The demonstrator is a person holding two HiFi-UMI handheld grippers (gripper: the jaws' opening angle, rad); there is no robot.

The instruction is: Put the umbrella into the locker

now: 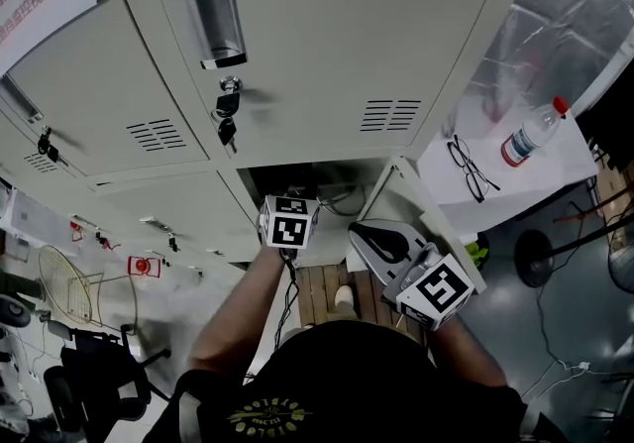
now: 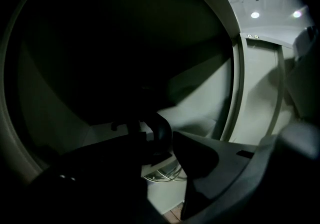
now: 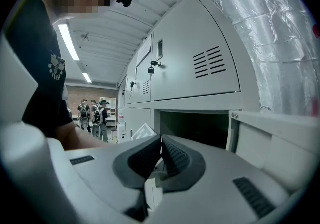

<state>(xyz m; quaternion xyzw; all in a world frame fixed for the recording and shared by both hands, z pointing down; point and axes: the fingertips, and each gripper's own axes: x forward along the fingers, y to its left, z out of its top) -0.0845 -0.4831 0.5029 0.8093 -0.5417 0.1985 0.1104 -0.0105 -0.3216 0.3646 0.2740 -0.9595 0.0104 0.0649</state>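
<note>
Left tool is reached into the dark open locker, jaws part-way apart around a dark curved piece, probably the umbrella handle. A thin light gap at the right-hand jaw suggests no firm pinch. Right tool waits outside at 4 o'clock of the left one in the head view, jaws together on nothing. Judged nearly done: umbrella inside, with release, withdrawal and perhaps closing the door left.

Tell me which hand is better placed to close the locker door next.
Probably the right. The right claw is outside, shut and empty, beside the open door. The left claw is inside the dark compartment, so it must withdraw first.
</note>
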